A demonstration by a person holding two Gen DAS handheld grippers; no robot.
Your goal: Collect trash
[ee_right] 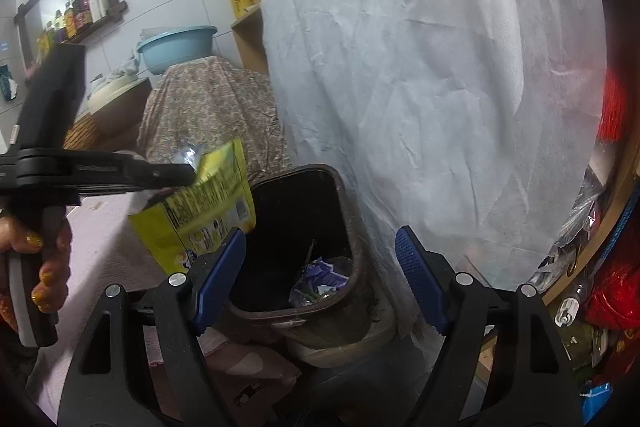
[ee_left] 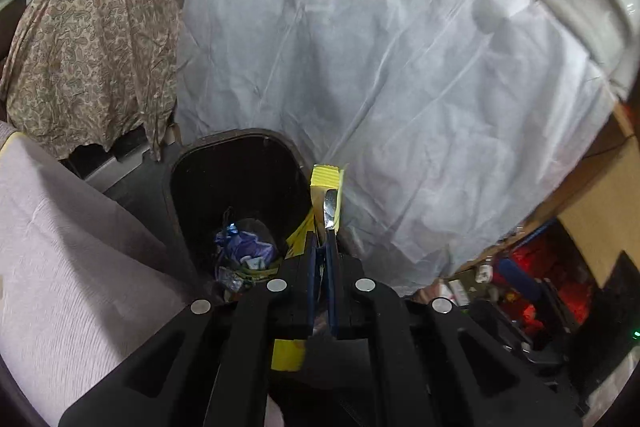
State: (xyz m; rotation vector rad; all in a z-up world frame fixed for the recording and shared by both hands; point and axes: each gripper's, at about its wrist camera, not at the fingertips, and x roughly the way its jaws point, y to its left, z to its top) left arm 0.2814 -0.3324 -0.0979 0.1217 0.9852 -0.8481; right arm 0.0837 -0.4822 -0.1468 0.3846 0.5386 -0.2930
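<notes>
Bin edges: we see the dark trash bin (ee_right: pixel 296 247) hemmed in by a white sheet (ee_right: pixel 420 87) on one side and a pinkish cloth-covered surface (ee_left: pixel 60 247) on the other; its mouth is open, with crumpled purple wrappers (ee_left: pixel 248 247) at the bottom.
Open room: we find free space only above the bin's mouth.
Left gripper (ee_left: pixel 323 239): jaws pressed together, pinching a yellow snack packet (ee_right: pixel 200 211).
Packet position: we see it held beside the bin's rim, its upper end poking past the fingertips.
Right gripper (ee_right: pixel 320 267): jaws spread, nothing between them, the bin in view through the gap.
Hand (ee_right: pixel 44 267): we note it grasping the left gripper's handle.
</notes>
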